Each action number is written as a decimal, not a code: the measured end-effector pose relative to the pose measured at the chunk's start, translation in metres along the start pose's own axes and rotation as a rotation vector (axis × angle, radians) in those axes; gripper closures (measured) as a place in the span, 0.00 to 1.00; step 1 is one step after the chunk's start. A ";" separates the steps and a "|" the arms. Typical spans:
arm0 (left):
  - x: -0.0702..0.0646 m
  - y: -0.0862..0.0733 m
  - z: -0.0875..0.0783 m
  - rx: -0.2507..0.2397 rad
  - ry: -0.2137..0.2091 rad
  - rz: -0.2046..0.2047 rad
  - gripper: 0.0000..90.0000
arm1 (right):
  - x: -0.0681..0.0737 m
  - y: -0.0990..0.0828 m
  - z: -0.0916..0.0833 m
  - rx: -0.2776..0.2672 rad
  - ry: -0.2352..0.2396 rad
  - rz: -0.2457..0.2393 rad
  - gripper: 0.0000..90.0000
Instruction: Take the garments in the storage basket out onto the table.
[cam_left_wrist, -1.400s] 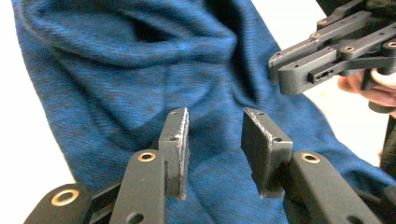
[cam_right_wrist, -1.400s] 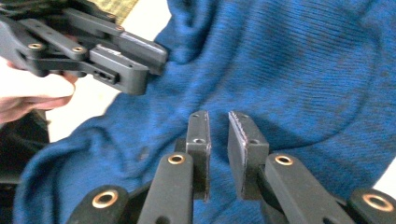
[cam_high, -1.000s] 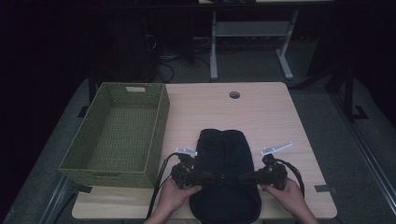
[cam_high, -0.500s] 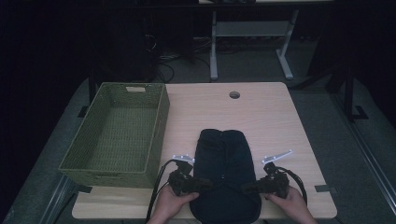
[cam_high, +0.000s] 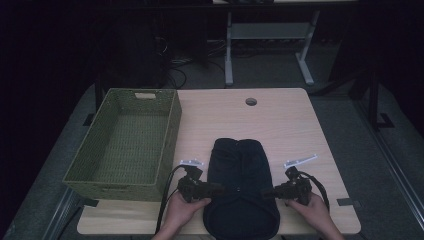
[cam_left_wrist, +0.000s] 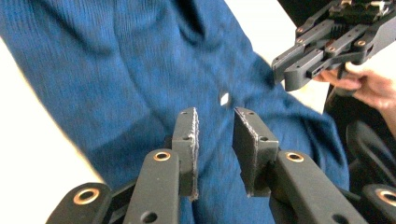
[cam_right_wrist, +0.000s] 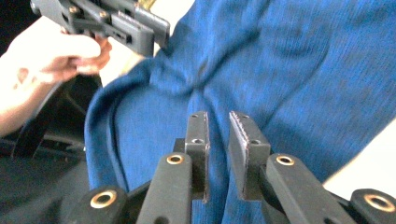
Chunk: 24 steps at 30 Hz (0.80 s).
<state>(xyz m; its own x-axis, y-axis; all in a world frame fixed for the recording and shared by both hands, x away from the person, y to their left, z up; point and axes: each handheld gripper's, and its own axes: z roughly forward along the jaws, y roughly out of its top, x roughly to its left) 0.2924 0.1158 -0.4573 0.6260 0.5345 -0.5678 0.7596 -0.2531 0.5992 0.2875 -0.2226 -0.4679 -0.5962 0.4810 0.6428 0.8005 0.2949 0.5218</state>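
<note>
Left gripper (cam_high: 220, 189) at nine o'clock, right gripper (cam_high: 267, 192) at three, flank a folded blue sweater (cam_high: 240, 185); both jaws slightly parted, pinching nothing.

L gripper (cam_high: 220, 189) & R gripper (cam_high: 266, 192) face inward, jaws slightly apart, empty.

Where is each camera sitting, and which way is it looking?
High view: above the person's side, looking forward and down on the table, basket and blue garment; both hands and forearms show.
Left gripper view: rides the left gripper, looking along its jaws over the garment toward the right gripper.
Right gripper view: rides the right gripper, facing back at the left gripper.
Shared: the two gripper views both show the garment.
</note>
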 end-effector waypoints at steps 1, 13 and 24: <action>0.000 0.005 0.001 -0.015 0.003 0.003 0.78 | 0.000 0.005 -0.001 -0.018 -0.003 -0.007 0.86; 0.017 0.046 0.012 -0.141 0.048 -0.053 0.76 | -0.019 0.069 -0.004 -0.109 -0.095 0.003 0.83; 0.039 0.056 0.038 -0.066 0.152 -0.096 0.75 | -0.054 0.083 0.015 -0.091 -0.142 0.084 0.82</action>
<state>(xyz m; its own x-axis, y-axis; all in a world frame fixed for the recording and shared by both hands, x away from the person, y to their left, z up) 0.3662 0.0916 -0.4669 0.5136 0.6707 -0.5352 0.7982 -0.1445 0.5848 0.3868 -0.2114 -0.4675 -0.5079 0.6143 0.6038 0.8342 0.1761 0.5226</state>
